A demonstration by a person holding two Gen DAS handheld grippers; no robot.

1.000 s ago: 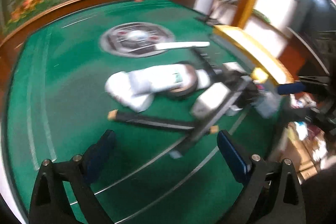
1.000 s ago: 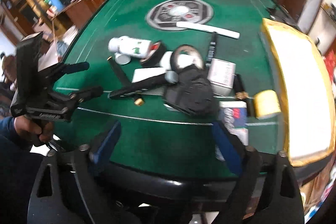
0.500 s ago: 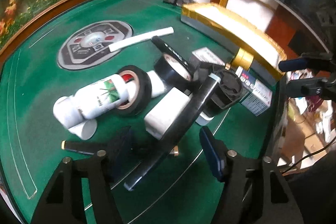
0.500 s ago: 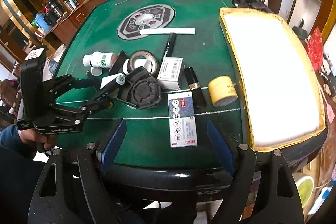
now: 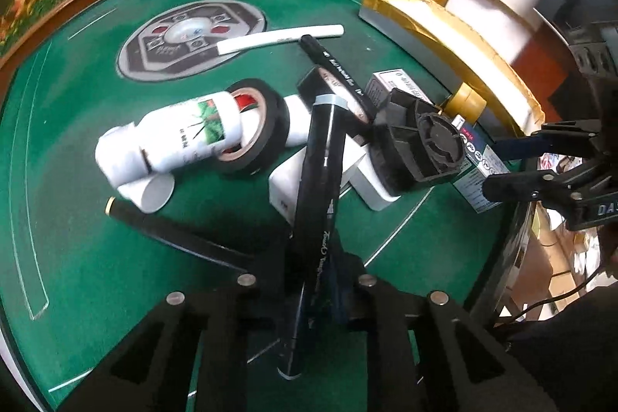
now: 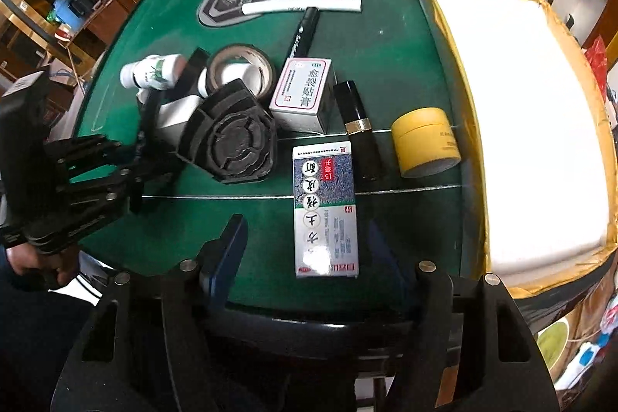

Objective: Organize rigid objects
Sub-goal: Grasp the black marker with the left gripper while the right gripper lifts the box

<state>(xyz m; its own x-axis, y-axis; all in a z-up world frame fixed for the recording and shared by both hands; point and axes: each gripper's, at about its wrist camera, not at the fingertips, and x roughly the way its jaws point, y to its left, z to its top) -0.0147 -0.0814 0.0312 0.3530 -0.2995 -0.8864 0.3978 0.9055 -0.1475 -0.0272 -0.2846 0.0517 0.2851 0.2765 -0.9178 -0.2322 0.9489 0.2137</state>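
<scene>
Leftmost, the left gripper [image 5: 309, 280], pitched steeply down, had just clenched on a long black marker pen [image 5: 320, 180] propped on the clutter. Centrally, the right gripper [image 6: 305, 242], jaws closing but still apart, straddled a flat blue-white medicine box [image 6: 324, 211] on the green felt table [image 6: 386, 56]. Rightmost, a gold-taped tray [image 6: 440, 22] held white foam [image 6: 521, 111].

The medicine box [image 6: 326, 211] lies before the lipstick [image 6: 359, 130], left of the jar [image 6: 425, 141].
</scene>
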